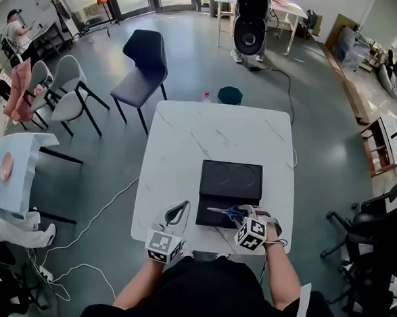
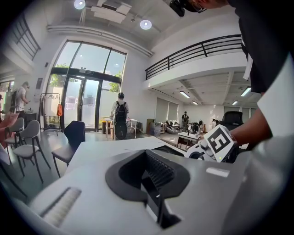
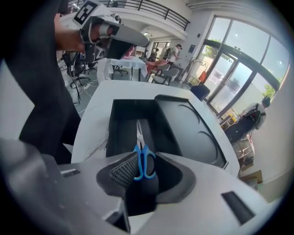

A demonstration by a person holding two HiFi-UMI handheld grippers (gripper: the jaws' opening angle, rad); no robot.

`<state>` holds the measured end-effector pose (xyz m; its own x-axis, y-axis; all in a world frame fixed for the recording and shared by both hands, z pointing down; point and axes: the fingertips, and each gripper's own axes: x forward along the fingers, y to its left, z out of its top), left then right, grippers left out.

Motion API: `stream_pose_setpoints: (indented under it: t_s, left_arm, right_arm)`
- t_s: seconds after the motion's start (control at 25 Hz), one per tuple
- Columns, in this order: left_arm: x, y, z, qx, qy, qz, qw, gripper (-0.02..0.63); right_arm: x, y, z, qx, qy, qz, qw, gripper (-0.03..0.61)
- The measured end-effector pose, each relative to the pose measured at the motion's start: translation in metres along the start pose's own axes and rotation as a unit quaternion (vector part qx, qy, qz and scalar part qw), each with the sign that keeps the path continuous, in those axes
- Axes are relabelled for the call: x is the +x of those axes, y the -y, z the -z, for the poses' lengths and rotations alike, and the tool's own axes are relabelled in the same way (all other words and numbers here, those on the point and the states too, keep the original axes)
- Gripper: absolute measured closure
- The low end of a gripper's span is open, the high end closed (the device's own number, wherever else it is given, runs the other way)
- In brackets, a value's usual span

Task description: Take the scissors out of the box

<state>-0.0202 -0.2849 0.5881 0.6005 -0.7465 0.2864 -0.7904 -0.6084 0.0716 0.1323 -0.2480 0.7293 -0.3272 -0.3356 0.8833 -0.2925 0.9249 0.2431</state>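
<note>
My right gripper (image 3: 146, 172) clamps the blue-handled scissors (image 3: 138, 163) above the black box (image 1: 231, 180). My left gripper (image 1: 177, 214) sits left of the box, jaws together on nothing.

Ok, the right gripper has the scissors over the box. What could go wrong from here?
1. The right gripper pinches the scissors only by the blue handles, with the blades sticking out ahead, so they may swing or slip.
2. The blades are over the open box; a low pull could snag its wall.
3. The left gripper is shut and off the box, so a snag might drag it.
</note>
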Motion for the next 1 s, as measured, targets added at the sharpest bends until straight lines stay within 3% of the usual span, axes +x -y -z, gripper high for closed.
stream_pose_setpoints:
  t_s: [0.36,0.64,1.0]
  left_arm:
    - [-0.004,-0.015,0.000,-0.008,0.000,-0.025,0.9996,0.604]
    - [-0.012,-0.026,0.005,-0.014,-0.004,-0.047,0.9988,0.604]
    - [-0.013,-0.023,0.010,-0.018,-0.008,-0.046,0.9988,0.604]
  right_arm:
    - [0.030,-0.013,0.014,-0.052,-0.070,-0.062,0.994,0.466]
    - [0.042,-0.016,0.013,-0.071,-0.085,-0.087,0.990,0.460]
    - [0.049,-0.019,0.011,-0.074,-0.095,-0.125,0.985,0.486]
